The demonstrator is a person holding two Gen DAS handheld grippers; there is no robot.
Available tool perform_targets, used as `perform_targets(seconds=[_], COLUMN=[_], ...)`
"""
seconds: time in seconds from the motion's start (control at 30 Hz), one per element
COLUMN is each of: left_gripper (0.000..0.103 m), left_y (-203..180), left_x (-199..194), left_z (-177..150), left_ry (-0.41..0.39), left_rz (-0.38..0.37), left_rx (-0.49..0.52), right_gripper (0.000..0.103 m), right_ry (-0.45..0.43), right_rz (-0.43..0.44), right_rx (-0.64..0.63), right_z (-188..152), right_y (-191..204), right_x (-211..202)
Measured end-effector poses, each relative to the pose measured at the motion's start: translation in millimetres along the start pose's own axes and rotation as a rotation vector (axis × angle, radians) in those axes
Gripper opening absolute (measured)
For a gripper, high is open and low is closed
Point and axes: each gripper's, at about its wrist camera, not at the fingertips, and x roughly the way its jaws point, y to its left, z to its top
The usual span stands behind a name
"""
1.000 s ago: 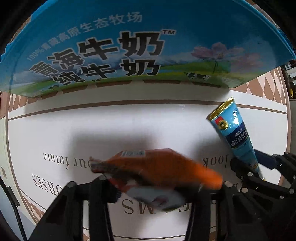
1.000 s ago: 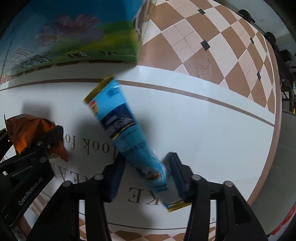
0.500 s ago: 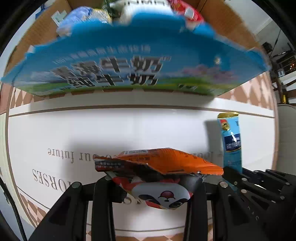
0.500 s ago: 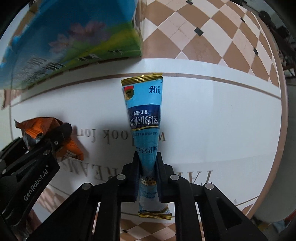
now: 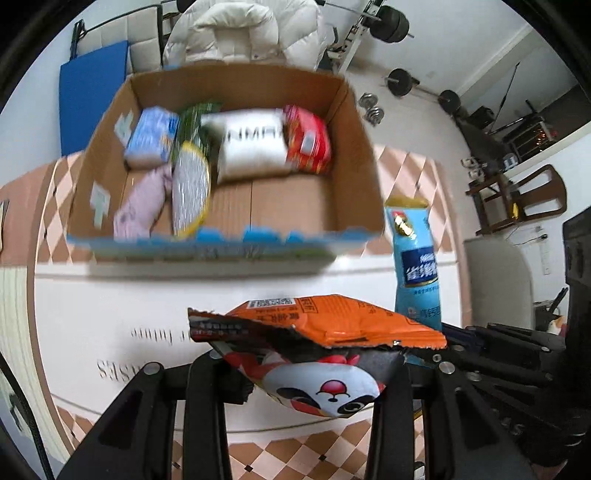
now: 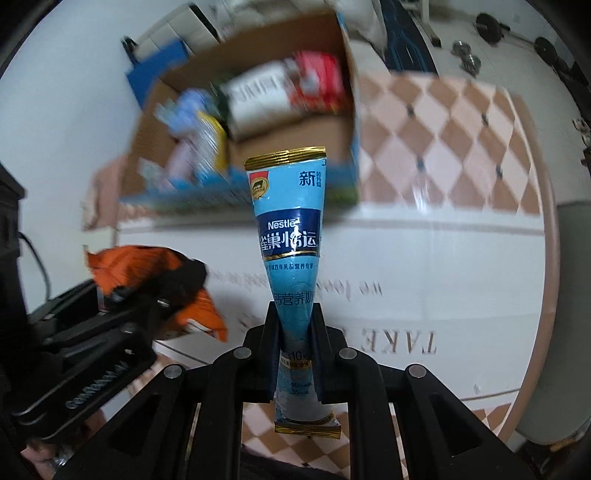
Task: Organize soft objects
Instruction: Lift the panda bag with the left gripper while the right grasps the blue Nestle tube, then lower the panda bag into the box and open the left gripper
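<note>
My left hand-held gripper [image 5: 295, 373] clamps an orange snack bag [image 5: 317, 328] (panda face underneath), my right hand-held gripper [image 6: 295, 332] pinches a blue Nestlé sachet [image 6: 290, 236]; both hang above the table [image 6: 461, 266], near the cardboard box [image 5: 354, 147].

White desk [image 5: 110, 306] with grey printed lettering, brown-and-cream checkered border. Beyond the desk: blue mat [image 5: 92, 92] leaning on the wall, white puffy jacket [image 5: 240, 29] beside it, barbell weights [image 5: 402, 81] on the floor, wooden chair [image 5: 524, 199] far right of the desk.
</note>
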Motion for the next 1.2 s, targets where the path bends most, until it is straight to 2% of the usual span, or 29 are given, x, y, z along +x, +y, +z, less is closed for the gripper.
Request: perform_targets(seconds=[0.1, 0.2, 0.3, 0.5, 0.63, 0.8, 1.0, 1.2], left_gripper=[0.034, 0.034, 0.034, 0.034, 0.034, 0.034, 0.035, 0.037], left_y=[7.1, 23.3, 46.0, 64.8, 65.9, 64.6, 67.2, 64.9], left_x=[0.5, 18.4, 43.0, 75.9, 93.4, 116.8, 128.8, 131.0], left_z=[32.0, 69.4, 101.8, 136.3, 139.6, 133.5, 125.8, 124.3], left_ry=[0.001, 0.061, 0.13, 0.206, 0.24, 0.296, 0.356, 0.365], left_rz=[0.004, -0.026, -0.063, -0.068, -0.033, -0.009, -0.008, 0.01], left_rx=[-0.008, -0.088, -0.195, -0.275, -0.277, -0.26, -0.264, -0.247], right_gripper=[0.015, 0.015, 0.015, 0.015, 0.015, 0.015, 0.017, 0.021], right_ry=[-0.062, -0.121, -0.145, -0.173, -0.155, -0.126, -0.091, -0.056], right_rz=[0.037, 0.049, 0.066, 0.041, 0.022, -0.019, -0.042, -0.065], right_rx=[0.007, 0.062, 0.136, 0.266, 0.322, 0.323, 0.308, 0.28], right_z=[37.8, 81.7, 118.2, 168.7, 180.2, 180.4, 181.9, 183.6], right_y=[8.3, 8.7, 7.9, -0.1, -8.8, -11.3, -10.7, -8.8], right_x=[-33.0, -44.2, -38.8, 3.1, 38.5, 67.9, 82.6, 85.2])
